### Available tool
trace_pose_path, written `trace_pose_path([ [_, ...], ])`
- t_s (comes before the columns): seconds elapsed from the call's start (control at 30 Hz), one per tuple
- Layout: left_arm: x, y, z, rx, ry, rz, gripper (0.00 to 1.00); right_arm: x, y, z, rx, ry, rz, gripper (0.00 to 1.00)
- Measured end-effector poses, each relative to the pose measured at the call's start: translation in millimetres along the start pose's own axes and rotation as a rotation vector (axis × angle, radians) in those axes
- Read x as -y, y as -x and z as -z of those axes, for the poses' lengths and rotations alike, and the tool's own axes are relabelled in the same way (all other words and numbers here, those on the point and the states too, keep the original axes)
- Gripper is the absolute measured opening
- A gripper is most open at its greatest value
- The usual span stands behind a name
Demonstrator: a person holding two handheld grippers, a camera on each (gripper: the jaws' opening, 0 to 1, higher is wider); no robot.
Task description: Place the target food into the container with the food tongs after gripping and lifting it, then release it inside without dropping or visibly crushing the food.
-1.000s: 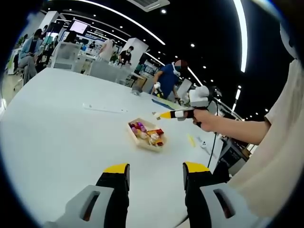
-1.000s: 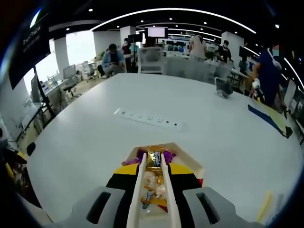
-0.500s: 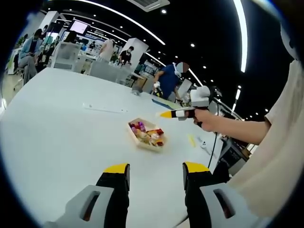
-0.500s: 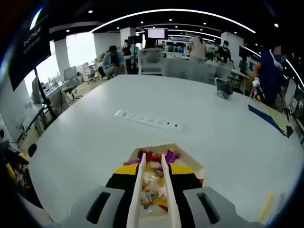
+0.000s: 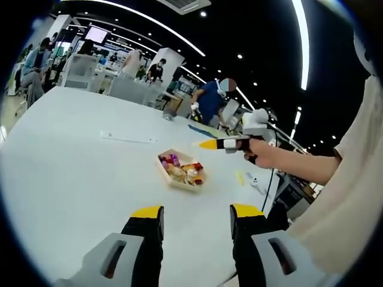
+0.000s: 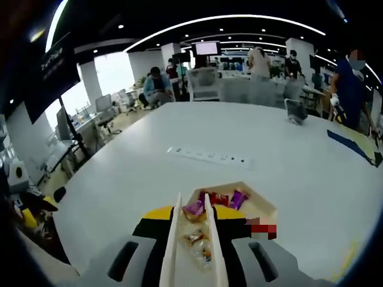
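The wrapped candies lay in the wooden tray on the white worktop. The right tongs, nearly closed and apparently empty, hovered above; squeezing could crush one. The left tongs were open, empty.

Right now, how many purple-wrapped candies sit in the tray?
2 visible: one purple candy at the tongs' tips, another farther right in the tray; more may be hidden.
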State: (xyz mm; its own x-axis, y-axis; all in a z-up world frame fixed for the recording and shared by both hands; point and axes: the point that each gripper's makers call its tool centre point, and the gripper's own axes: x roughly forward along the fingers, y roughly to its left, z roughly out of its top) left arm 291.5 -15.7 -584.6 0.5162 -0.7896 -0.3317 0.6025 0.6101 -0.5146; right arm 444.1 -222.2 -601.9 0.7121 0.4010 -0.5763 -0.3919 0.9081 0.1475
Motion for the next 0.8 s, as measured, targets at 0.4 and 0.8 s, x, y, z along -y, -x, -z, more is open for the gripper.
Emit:
trace_pose_path([
  [0.4, 13.9, -7, -5.1, -0.002, -0.026, 0.021, 0.44, -32, 27, 2.3, 0.054, -0.065, -0.119, 0.24],
  [0.8, 34.9, -22, -20.1, -0.005, -0.093, 0.045, 0.42, -56, 59, 21.3, 0.069, -0.118, -0.238, 0.24],
])
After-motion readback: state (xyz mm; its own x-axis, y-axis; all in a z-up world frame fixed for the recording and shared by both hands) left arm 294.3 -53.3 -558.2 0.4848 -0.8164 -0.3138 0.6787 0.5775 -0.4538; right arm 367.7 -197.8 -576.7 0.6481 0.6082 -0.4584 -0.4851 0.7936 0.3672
